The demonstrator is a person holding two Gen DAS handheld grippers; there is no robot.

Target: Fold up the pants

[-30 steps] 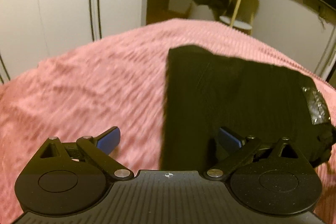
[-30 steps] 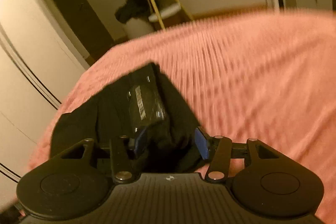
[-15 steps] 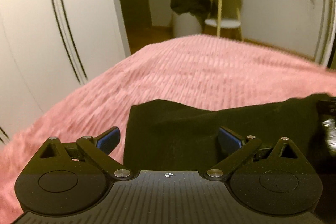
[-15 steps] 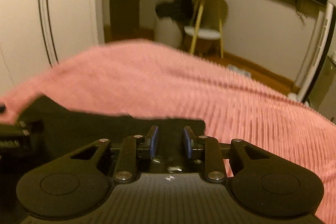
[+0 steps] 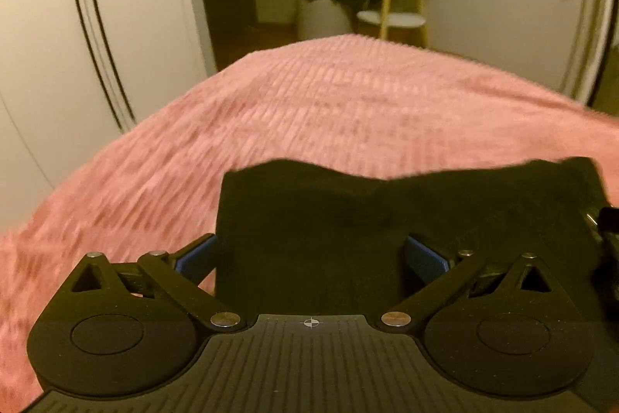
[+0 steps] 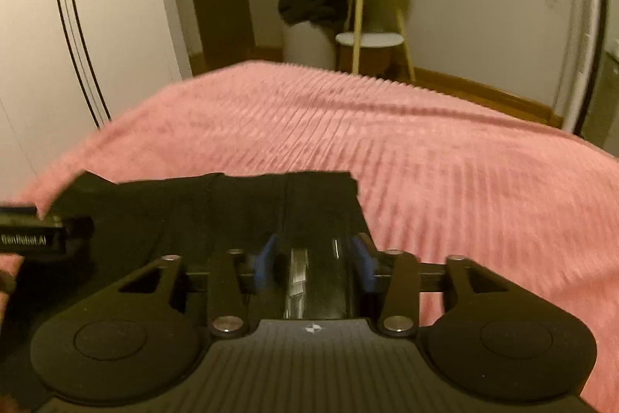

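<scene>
Two hand-held grippers work side by side over black pants lying on a pink ribbed bed cover.

Left wrist view: left hand-held gripper (image 5: 311, 254) tilts down toward the bed cover (image 5: 348, 111), blue fingers (image 5: 193, 258) spread wide. The pants (image 5: 387, 211) lie between and under them, left pad at the cloth's left edge; no pinch visible.

Right wrist view: right hand-held gripper (image 6: 313, 262) also pitches downward, jaws partly apart, having just been opening. A shiny fold of the pants (image 6: 232, 204) sits between the pads; contact unclear. The left unit shows at the picture's left edge.
</scene>
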